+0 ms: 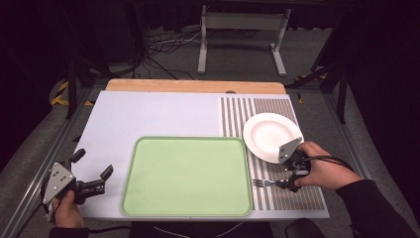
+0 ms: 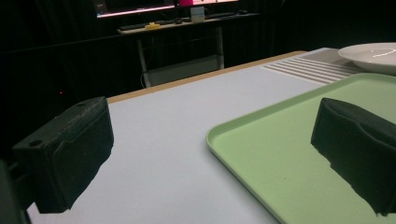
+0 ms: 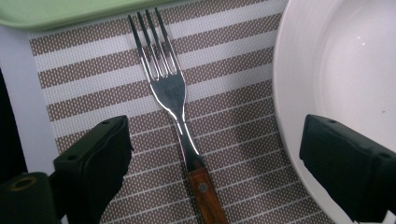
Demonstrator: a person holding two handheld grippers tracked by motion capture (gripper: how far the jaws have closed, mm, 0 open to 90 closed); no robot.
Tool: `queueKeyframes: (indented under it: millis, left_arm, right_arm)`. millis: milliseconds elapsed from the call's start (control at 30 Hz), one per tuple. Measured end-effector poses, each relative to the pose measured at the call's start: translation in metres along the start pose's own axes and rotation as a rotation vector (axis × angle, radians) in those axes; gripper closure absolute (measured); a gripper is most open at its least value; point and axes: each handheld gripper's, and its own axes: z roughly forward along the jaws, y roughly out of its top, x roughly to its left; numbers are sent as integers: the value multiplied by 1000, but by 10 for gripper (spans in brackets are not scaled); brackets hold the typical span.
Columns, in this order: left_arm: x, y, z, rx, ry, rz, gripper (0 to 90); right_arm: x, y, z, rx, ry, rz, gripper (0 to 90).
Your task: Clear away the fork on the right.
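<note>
Right tool hangs spread wide over the fork, jaws either side of its handle, nothing gripped. The fork lies on the striped mat between green tray and white plate. Left tool, released and empty, sits just left of the tray.

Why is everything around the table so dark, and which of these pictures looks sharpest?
High view: light falls on the table while the room stays black. Right gripper view: sharpest, with glare on the fork. Left gripper view: the near jaws look soft and the plate gleams.
</note>
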Motion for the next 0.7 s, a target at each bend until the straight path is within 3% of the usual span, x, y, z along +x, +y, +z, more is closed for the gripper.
queueKeyframes:
  millis: [133, 367, 700]
  left_arm:
    - [0, 0, 0, 0, 0, 0, 0]
    - [0, 0, 0, 0, -1, 0, 0]
    - [0, 0, 1, 4, -3, 2, 0]
  right_arm:
    - [2, -1, 4, 72, 37, -4, 112]
    - [4, 0, 8, 95, 53, -19, 131]
    - [2, 0, 12, 121, 103, -98, 340]
